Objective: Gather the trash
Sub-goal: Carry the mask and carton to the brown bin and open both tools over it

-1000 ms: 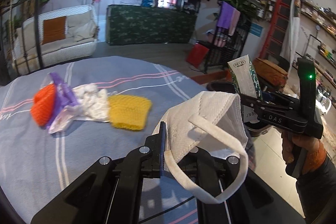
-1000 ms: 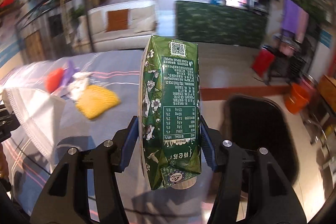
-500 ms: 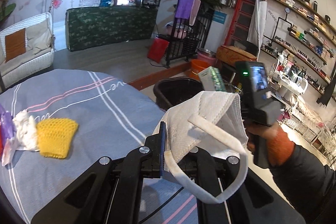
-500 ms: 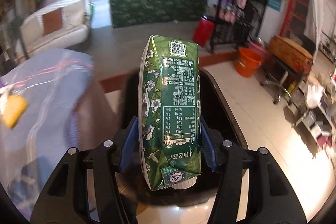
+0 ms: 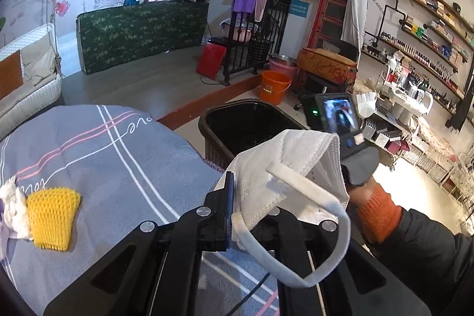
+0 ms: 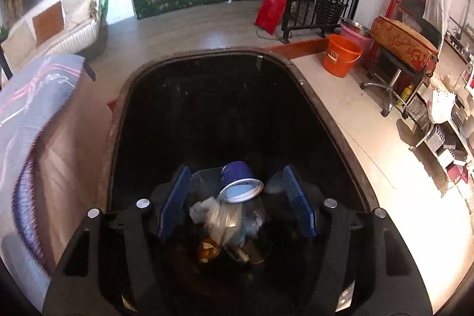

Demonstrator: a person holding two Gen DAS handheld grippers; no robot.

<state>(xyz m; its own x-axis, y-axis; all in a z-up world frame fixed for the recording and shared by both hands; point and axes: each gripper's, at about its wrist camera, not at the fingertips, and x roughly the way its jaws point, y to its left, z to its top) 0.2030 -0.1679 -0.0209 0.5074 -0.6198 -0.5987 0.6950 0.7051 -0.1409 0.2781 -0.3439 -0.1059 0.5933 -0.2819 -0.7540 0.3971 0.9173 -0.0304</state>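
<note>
Right gripper (image 6: 237, 206) over bin (image 6: 323, 105), fingers opening, empty. Left gripper (image 5: 251, 197) pinching mask (image 5: 284, 168) tight. Left on table (image 5: 103, 156): yellow net (image 5: 53, 216), tissue (image 5: 13, 208).

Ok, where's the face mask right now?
In the left wrist view the white face mask is pinched in the shut left gripper, held above the edge of the grey striped tablecloth, just short of the black trash bin.
</note>
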